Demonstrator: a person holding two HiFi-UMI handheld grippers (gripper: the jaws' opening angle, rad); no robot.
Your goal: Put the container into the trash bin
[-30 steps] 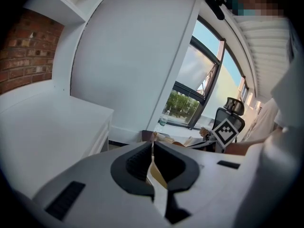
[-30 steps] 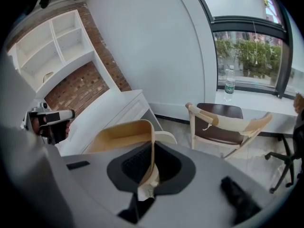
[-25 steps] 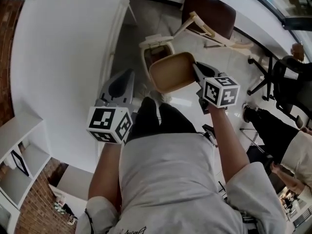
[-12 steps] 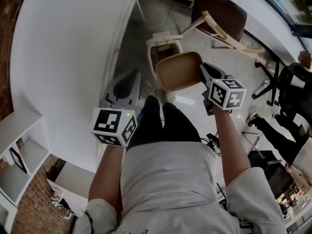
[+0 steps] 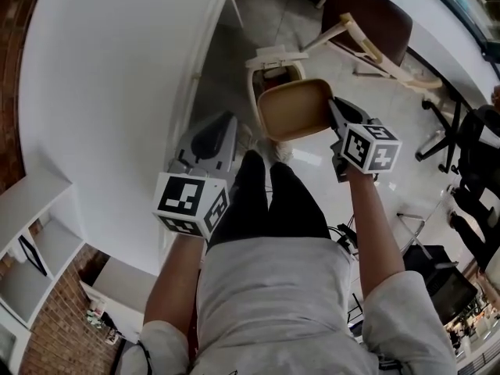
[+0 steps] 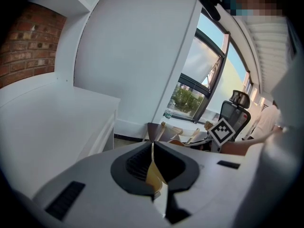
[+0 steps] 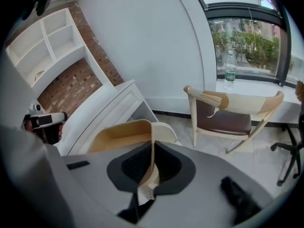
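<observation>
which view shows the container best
The head view: the whole container shows, held by the right hand-held gripper over the trash bin. The right gripper view shows only its near wall; the left, hardly any.

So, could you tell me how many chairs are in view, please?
2: a wooden chair with a brown seat near the trash bin, and a black office chair further right. Others may be hidden.

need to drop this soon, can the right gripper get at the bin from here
Probably yes: the right gripper holds the container right over the bin, whose top looks open, with nothing seen between them.
</observation>
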